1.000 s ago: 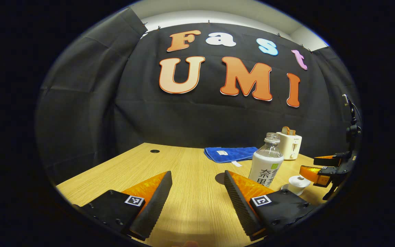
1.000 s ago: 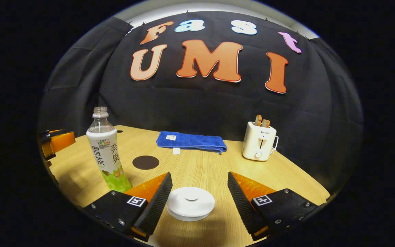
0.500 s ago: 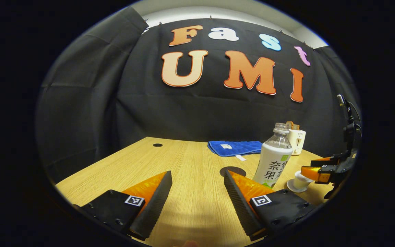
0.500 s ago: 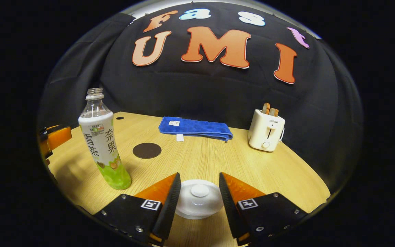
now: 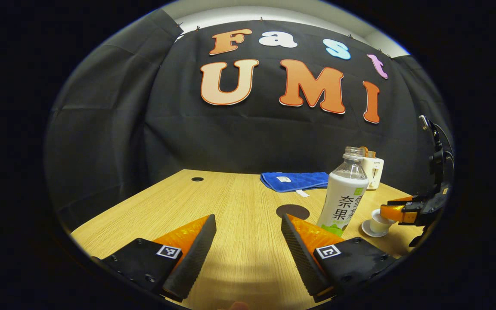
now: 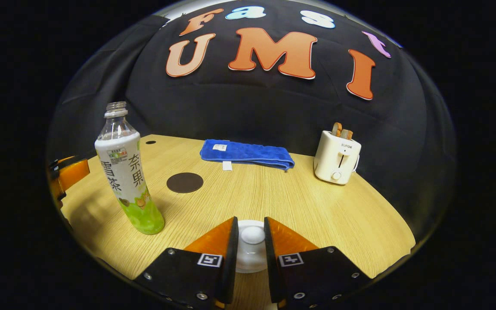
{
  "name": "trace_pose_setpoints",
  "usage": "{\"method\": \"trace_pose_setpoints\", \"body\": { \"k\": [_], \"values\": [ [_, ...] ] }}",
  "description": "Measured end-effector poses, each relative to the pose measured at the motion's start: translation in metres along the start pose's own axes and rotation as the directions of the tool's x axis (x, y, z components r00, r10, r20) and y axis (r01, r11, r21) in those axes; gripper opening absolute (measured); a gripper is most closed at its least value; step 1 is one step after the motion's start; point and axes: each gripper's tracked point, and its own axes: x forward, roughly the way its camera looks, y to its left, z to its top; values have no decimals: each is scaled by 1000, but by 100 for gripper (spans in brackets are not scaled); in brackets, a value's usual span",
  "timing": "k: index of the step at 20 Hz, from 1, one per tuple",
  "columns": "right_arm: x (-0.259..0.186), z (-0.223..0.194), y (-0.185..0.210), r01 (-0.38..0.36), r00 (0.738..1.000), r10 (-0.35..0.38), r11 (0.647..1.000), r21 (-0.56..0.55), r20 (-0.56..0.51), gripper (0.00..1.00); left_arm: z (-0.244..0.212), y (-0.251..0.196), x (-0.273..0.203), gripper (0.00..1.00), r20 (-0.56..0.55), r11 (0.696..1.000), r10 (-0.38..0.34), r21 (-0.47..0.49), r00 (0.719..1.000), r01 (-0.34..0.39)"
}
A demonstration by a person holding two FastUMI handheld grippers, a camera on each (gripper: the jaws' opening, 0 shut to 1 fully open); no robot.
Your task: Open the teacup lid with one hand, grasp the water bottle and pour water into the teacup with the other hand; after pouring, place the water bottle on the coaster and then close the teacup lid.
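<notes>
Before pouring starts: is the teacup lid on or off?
On. The lid still covers the teacup; the right gripper pinches its knob.

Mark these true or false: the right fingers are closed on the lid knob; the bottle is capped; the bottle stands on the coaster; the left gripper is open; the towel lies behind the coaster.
1. The right gripper has its fingers closed on the lid knob. True.
2. The bottle is capped. False: its neck is open.
3. The bottle stands on the coaster. False: it stands on the table, beside the coaster.
4. The left gripper is open. True: it holds nothing.
5. The towel lies behind the coaster. True.
</notes>
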Motion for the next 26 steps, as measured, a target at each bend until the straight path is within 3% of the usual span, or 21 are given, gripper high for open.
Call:
{"method": "trace_pose_setpoints", "body": {
  "k": [1, 7, 13, 26],
  "values": [
    [0, -1, 0, 0, 1000, 0, 1000, -2, -1, 27, 0, 0, 0, 98, -1, 1000, 0, -2, 1000, 0],
    [-6, 8, -1, -19, 1000, 19, 1000, 11, 18, 18, 3, -3, -6, 98, 4, 1000, -11, -6, 1000, 11],
    [-27, 29, -25, 4, 996, -7, 999, 33, 86, 18, 17, -31, -22, 98, 50, 997, -76, 23, 996, 75],
    [-57, -4, -92, 114, 991, -118, 990, 79, 59, 18, 8, -136, -27, 98, 22, 963, -260, 73, 965, 258]
  ]
}}
